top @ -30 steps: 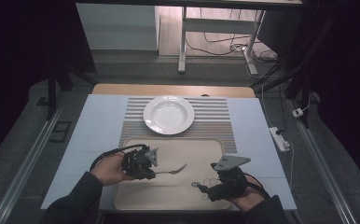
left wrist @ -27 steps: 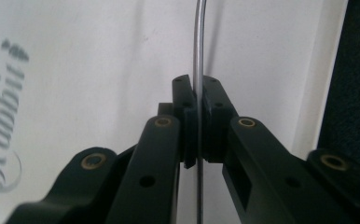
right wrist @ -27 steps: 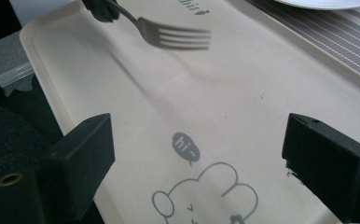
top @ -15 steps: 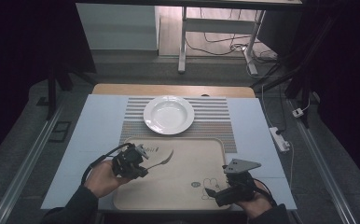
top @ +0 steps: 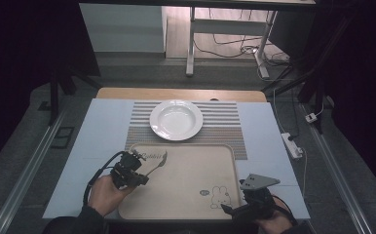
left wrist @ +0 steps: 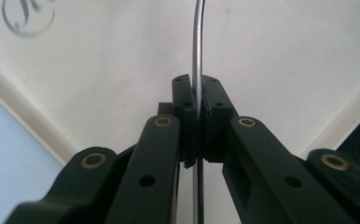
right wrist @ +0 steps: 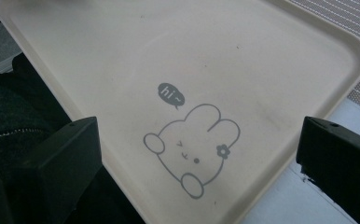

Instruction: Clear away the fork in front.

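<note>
On the table (top: 103, 126), which has a pale blue top, lies a striped mat (top: 225, 122), and a white plate (top: 176, 119) sits on the mat. Just in front of the mat is a cream tray (top: 191, 195) with a little rabbit drawing (right wrist: 192, 149) in one corner. Behind the table the floor is grey, with desk legs (top: 191, 44) and loose cables (top: 235, 46), and a white power strip (top: 292, 145) lies to the right of the table. The sides of the room are dark.

The left gripper (top: 144, 170) is over the left edge of the tray. Its jaws are squeezed tight on the thin metal handle of a spoon (left wrist: 197, 56), whose bowl points toward the plate.

The right gripper (top: 225, 210) is at the near right corner of the tray, above the rabbit, with its jaws wide apart and nothing between them.

A second ago the spoon was nearer the middle of the tray; now it is farther left. The right gripper has pulled back toward the person, and its jaws have just been opening.
</note>
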`<state>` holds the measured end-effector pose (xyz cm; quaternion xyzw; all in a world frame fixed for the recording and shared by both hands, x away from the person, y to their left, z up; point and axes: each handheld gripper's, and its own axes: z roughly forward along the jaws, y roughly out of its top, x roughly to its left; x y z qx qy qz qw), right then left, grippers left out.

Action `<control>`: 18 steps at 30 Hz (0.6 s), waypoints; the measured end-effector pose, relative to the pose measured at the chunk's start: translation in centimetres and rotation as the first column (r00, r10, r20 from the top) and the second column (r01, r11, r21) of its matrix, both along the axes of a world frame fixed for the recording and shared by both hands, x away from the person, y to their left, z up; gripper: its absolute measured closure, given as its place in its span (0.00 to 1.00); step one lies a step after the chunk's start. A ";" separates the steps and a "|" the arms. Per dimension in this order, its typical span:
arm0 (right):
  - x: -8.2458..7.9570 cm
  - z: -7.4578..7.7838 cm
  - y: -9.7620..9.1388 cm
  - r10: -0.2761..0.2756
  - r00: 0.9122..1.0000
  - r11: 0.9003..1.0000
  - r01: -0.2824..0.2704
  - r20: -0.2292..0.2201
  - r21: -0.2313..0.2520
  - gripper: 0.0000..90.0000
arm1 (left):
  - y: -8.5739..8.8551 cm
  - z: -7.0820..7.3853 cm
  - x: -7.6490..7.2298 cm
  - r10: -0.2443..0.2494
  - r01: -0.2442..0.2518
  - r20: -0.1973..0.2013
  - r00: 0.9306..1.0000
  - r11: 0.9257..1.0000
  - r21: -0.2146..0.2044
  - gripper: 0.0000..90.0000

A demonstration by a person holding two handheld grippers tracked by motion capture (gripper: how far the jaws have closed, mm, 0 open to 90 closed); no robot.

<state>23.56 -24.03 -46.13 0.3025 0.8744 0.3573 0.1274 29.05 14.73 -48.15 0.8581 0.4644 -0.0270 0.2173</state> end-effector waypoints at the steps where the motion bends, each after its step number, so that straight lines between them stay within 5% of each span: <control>1: -0.1 0.0 -0.1 -0.005 1.000 1.000 0.005 -0.001 -0.002 0.00 | 0.0 -0.2 0.1 0.019 -0.019 -0.009 1.000 1.000 0.008 0.95; 9: -0.1 -0.2 -0.4 -0.006 1.000 1.000 0.005 -0.018 -0.006 0.00 | 0.3 -1.5 0.6 0.105 -0.102 -0.052 0.993 0.993 0.058 0.95; 18: -0.1 -0.3 -0.3 -0.003 1.000 1.000 0.002 -0.022 -0.012 0.00 | 0.4 -2.4 0.8 0.086 -0.081 -0.072 0.994 0.994 0.080 0.93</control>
